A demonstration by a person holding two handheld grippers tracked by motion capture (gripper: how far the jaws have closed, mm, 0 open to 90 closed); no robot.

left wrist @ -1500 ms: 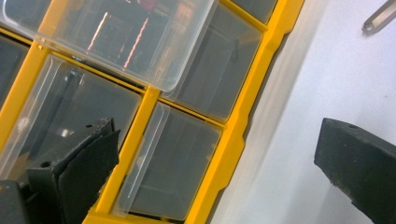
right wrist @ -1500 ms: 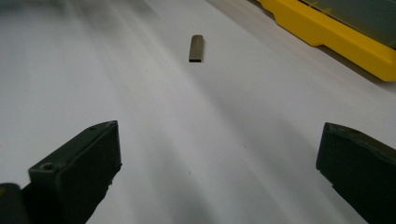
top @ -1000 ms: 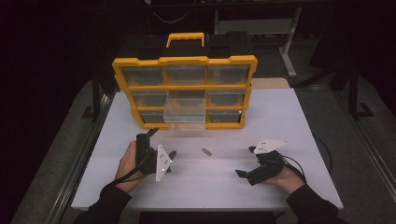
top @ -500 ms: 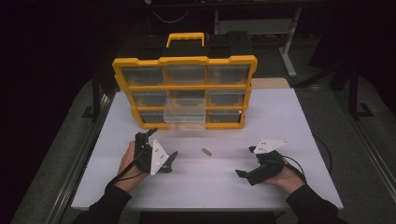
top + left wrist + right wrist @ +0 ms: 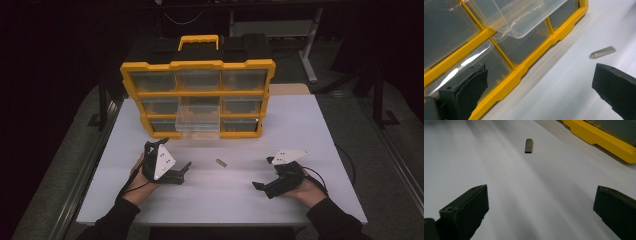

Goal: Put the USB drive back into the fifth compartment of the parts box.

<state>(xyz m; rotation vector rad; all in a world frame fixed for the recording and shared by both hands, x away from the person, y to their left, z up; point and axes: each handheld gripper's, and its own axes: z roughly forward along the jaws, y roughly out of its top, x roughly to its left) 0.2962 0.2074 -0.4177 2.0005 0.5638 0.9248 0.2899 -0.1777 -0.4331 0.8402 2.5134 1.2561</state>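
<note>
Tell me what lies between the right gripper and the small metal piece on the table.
Nothing: in the right gripper view, only bare white table runs from the open right gripper to the small metal piece.

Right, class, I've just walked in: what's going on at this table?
A person holds a gripper in each hand over a white table. Both the left gripper and right gripper are open and empty, pointing at a small metal piece lying between them. Behind stands a yellow drawer organizer with one clear drawer pulled out.

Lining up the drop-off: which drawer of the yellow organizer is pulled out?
The middle drawer of the centre column: its clear tray juts forward past the yellow frame, while the other eight sit flush.
</note>
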